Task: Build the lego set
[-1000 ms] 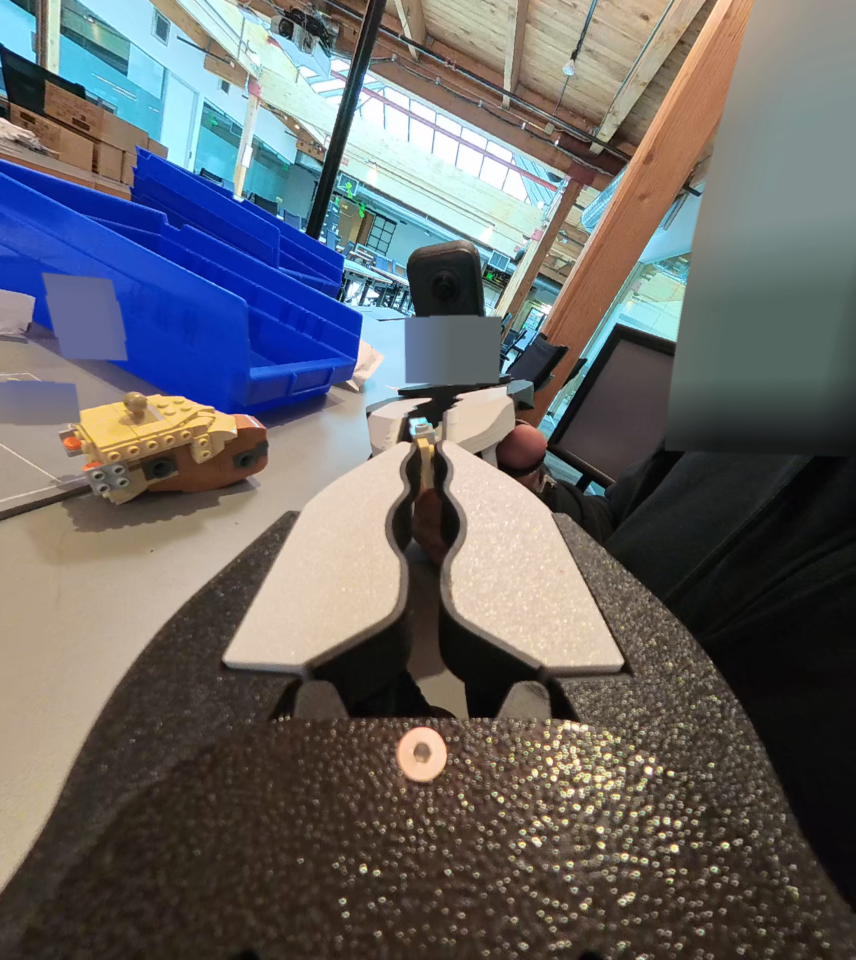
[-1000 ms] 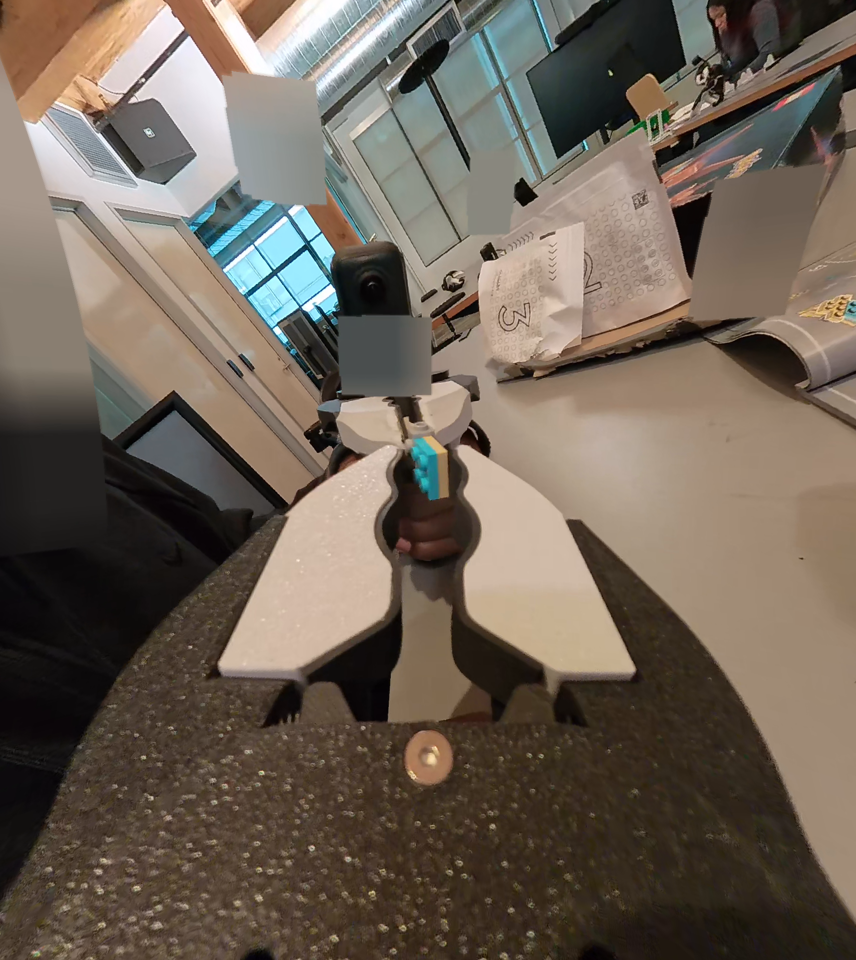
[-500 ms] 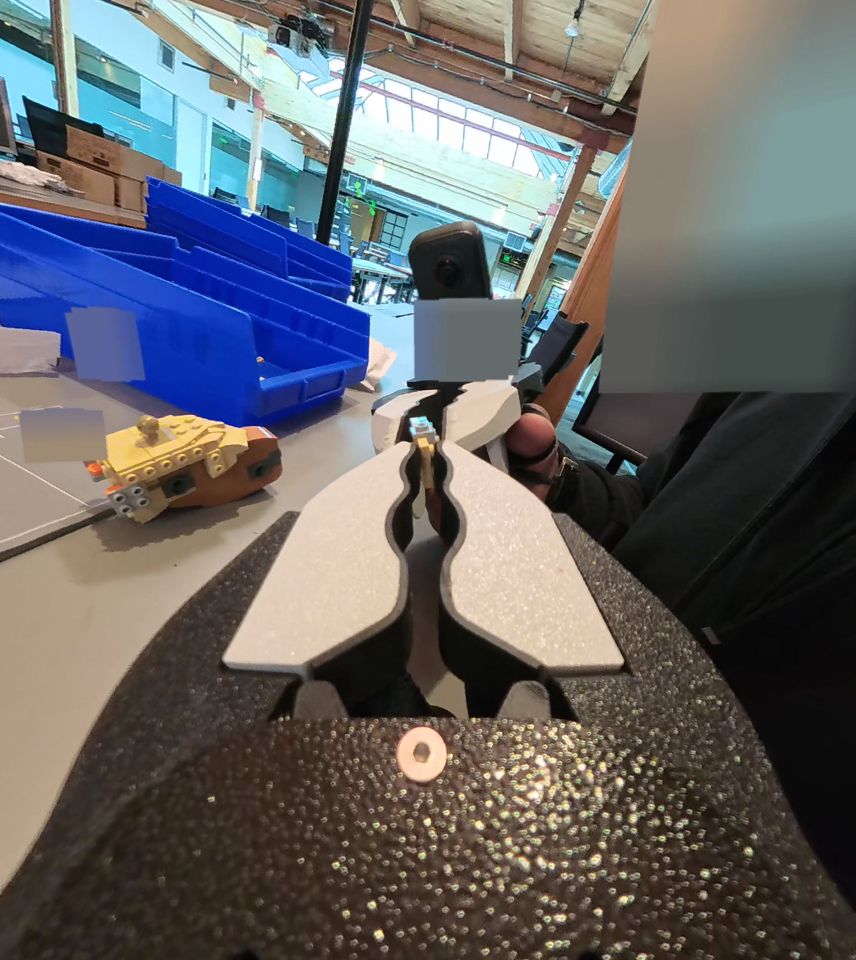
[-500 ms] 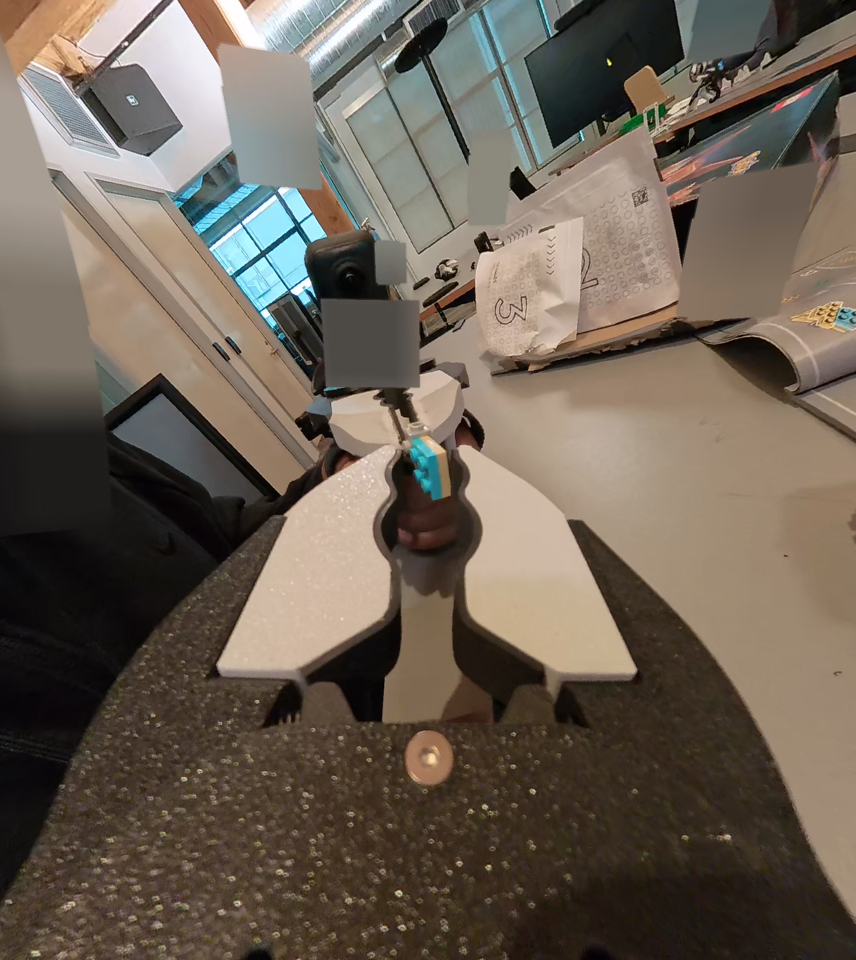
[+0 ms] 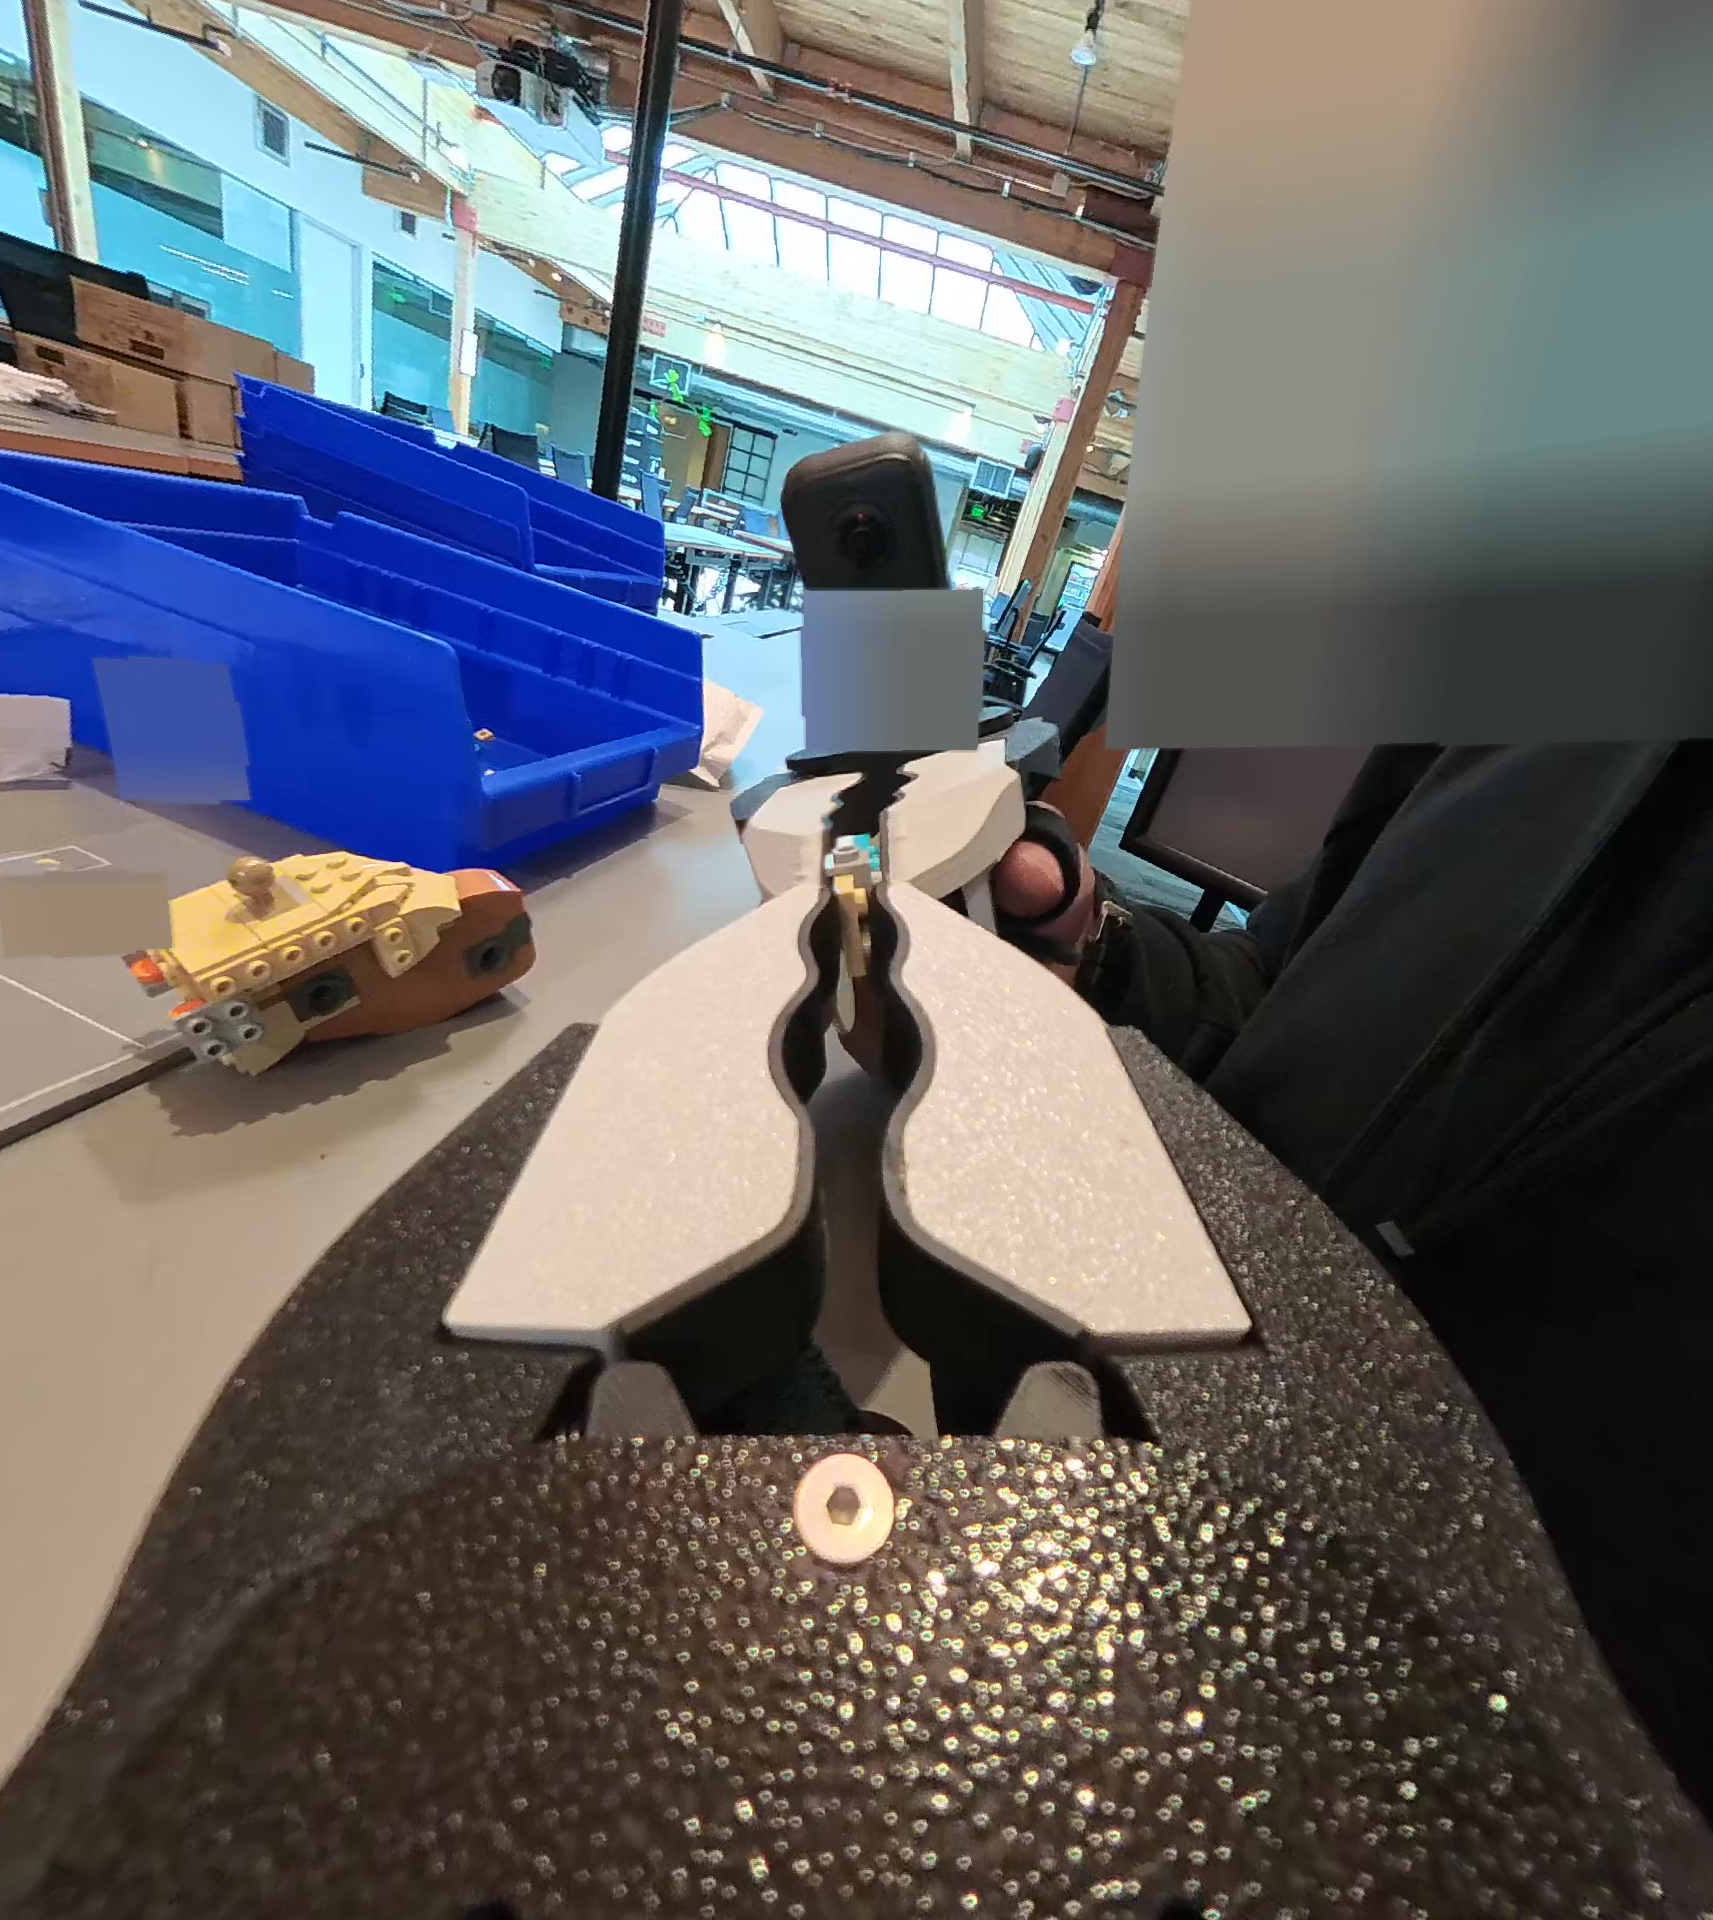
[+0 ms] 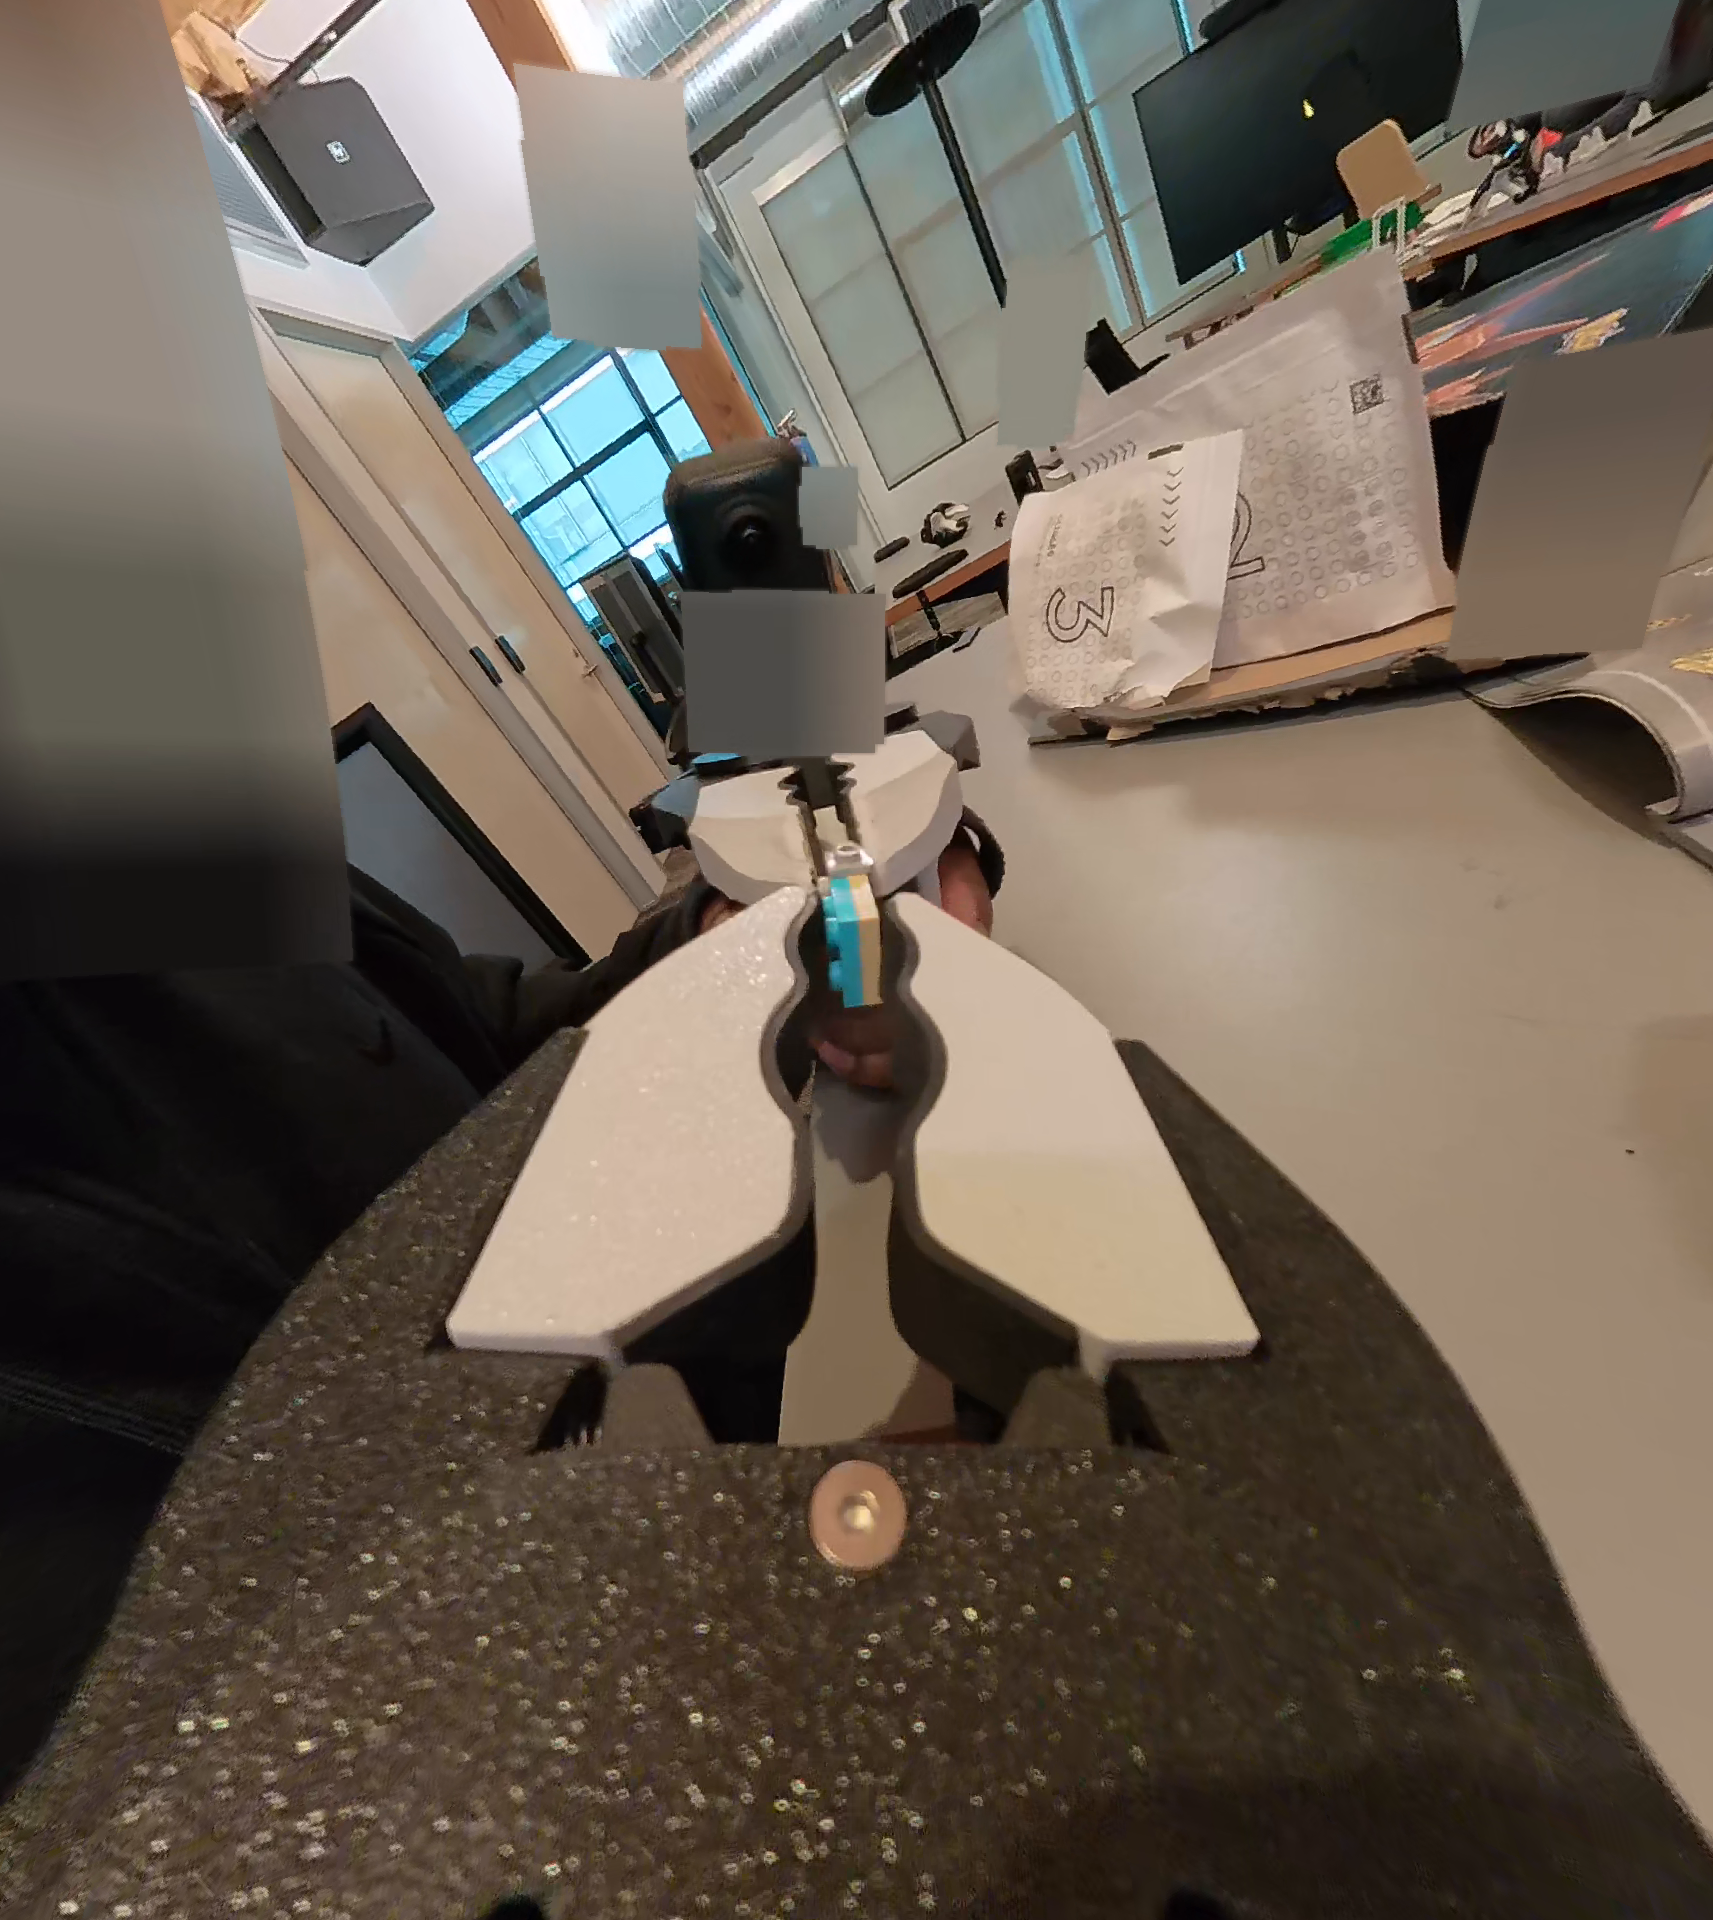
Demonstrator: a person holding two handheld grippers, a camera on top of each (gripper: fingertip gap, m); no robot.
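Timber-beamed ceiling [image 5: 935, 62] with skylights, tall glazed windows [image 6: 893, 312], grey tabletop [image 6: 1351, 987], perhaps distant desks.

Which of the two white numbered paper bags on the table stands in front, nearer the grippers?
The smaller, crumpled bag on the left stands in front; the larger, flatter bag leans behind it, partly covered.

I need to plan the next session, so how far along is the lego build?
Done: a tan and brown model lies part-built on the grey table. In hand: the right gripper pinches a blue and tan plate stack, and the left gripper pinches a thin tan piece; the two meet tip to tip. Left: joining these and fitting them to the model. How many steps remain is not visible.
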